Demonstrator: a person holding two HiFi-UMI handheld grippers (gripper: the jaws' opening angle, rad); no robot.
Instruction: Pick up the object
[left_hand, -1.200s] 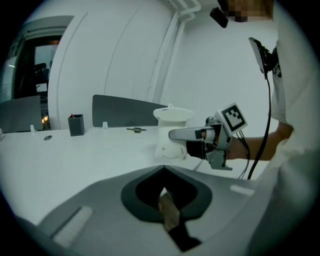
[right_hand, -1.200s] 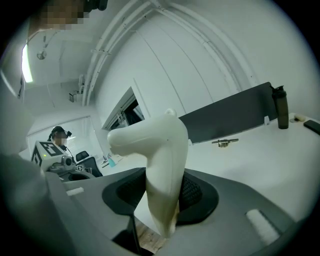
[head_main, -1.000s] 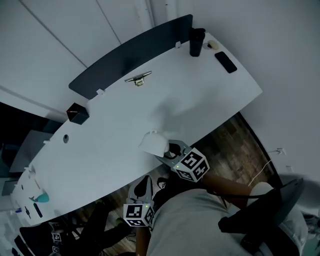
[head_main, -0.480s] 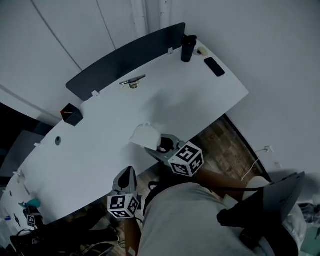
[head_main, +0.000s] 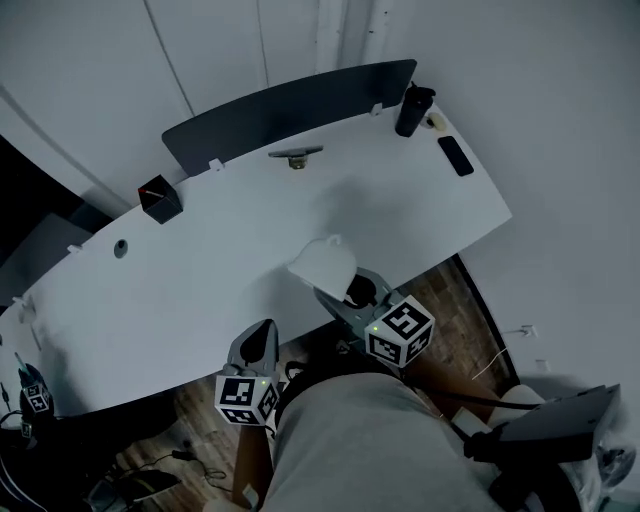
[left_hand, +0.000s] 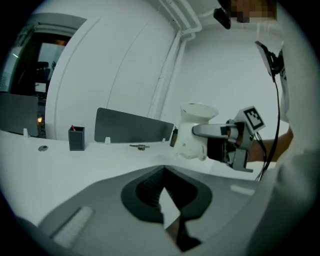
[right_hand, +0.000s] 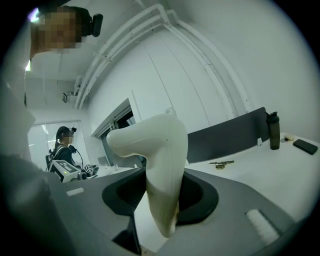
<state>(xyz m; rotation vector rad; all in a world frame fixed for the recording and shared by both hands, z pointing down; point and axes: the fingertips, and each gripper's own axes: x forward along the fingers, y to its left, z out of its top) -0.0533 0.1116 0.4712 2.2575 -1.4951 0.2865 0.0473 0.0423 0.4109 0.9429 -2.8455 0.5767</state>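
Observation:
A white curved plastic object (head_main: 323, 265) hangs in the air over the front edge of the white table (head_main: 200, 270). My right gripper (head_main: 345, 291) is shut on its lower end. In the right gripper view the white object (right_hand: 159, 160) rises between the jaws, wider at the top. The left gripper view shows the white object (left_hand: 194, 134) to the right, held by my right gripper (left_hand: 212, 132). My left gripper (head_main: 262, 338) stays low in front of the table edge, with its jaws shut and nothing between them (left_hand: 163, 192).
A dark divider panel (head_main: 290, 108) stands along the table's back edge. On the table are a black bottle (head_main: 412, 108), a dark phone (head_main: 456, 155), a small metal piece (head_main: 296, 155) and a black pen box (head_main: 160, 200). A person (right_hand: 65, 150) stands far behind the table.
The head view has swung round, so the table sits differently in the frame. The right gripper keeps its hold on the white object; the left gripper stays low and shut.

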